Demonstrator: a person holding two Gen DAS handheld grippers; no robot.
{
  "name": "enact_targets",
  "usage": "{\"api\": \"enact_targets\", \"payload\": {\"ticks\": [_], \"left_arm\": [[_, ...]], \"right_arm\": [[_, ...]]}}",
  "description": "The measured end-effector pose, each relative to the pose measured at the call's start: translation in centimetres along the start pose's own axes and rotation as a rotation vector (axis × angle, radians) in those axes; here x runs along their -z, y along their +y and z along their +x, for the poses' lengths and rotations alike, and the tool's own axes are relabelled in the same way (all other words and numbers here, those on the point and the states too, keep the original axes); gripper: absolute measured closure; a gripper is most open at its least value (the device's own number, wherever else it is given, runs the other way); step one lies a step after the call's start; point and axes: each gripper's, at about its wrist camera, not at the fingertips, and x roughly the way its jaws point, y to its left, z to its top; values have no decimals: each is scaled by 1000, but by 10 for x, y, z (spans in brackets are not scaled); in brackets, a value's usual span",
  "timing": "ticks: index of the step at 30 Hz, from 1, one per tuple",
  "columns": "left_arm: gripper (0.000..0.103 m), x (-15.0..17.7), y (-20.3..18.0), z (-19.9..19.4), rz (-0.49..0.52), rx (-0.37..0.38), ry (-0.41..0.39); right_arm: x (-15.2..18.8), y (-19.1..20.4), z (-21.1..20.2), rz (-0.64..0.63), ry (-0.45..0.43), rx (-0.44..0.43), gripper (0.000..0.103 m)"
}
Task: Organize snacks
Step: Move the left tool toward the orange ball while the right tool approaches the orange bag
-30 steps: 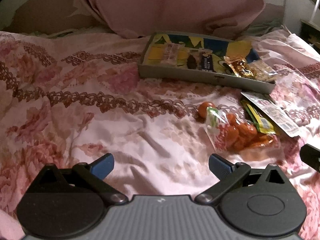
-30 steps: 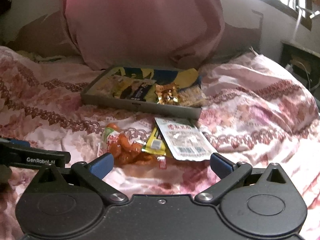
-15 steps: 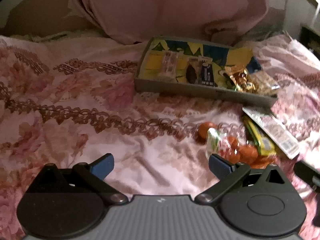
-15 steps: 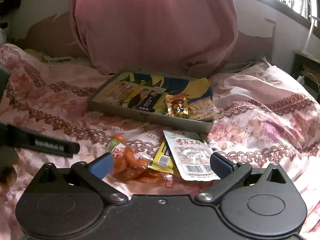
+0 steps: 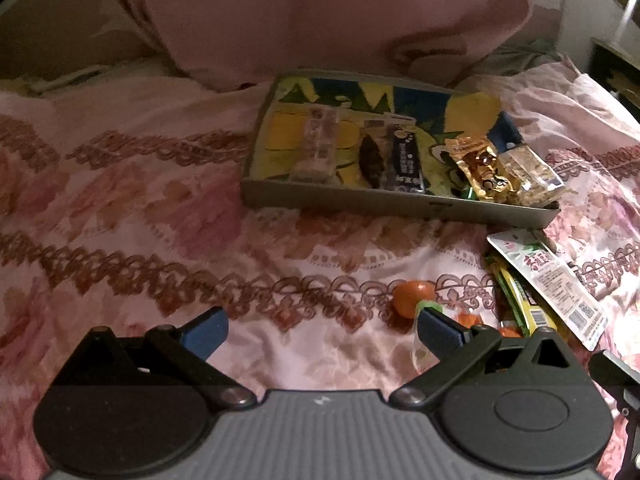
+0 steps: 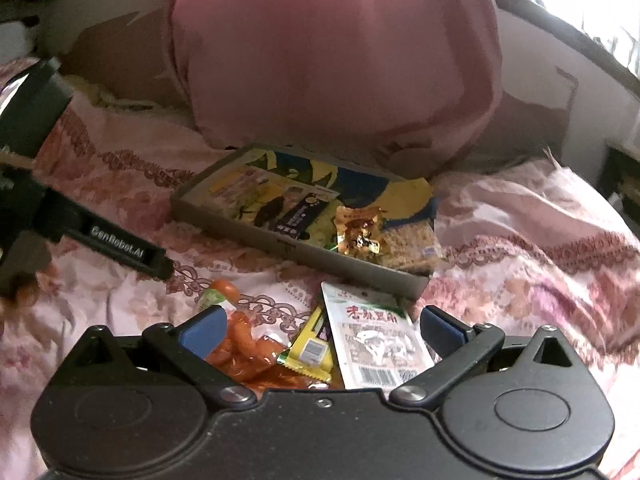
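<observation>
My left gripper (image 5: pixel 322 330) hangs low over the bed (image 5: pixel 132 216), its blue fingers spread wide with nothing between them. My right gripper (image 6: pixel 320 330) is spread wide as well, holding nothing, and it hovers just above the loose snacks.

Those loose snacks lie together on the flowered bedspread, just in front of the tray (image 6: pixel 288 246). On the left is a clear bag of orange snacks (image 6: pixel 248 350) with a green-and-white top. Beside it lies a yellow packet (image 6: pixel 310 350), and partly over that a white packet (image 6: pixel 374 340) with red lettering and a barcode at its near end. The white packet's far end reaches almost to the tray's near wall. In the left view the same group sits at the right, and my right-hand finger (image 5: pixel 438 332) partly hides the orange bag.

The tray is shallow and grey with a yellow and blue picture on its floor. Inside it are a clear packet (image 5: pixel 318 144), two dark packets (image 5: pixel 390 158), a crinkled gold packet (image 6: pixel 360 232) and a pale packet (image 6: pixel 412 246) of small pieces at the right end. A big pink pillow (image 6: pixel 336 48) stands behind the tray.
</observation>
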Motion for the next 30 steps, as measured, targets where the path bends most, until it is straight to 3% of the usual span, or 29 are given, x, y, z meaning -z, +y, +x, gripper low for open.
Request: {"api": "enact_targets", "payload": {"ticks": [4,9,19,26,30], "left_arm": [[0,0,1,9,14,66,-2],[0,2,6,22,17,134,6],[0,-16,6,47,165,212,18],[0,-19,18,54,118,245,21],[0,-18,19,59,117,255,28]], "right_arm": [[2,0,10,-98,-3,-18,1],[9,3,23,-225,19,-104,1],[19,20,59,-357,72,-223,1],[25,45,80,-497,87,-322,2],[28,58,92,-537,123,-354,16]]}}
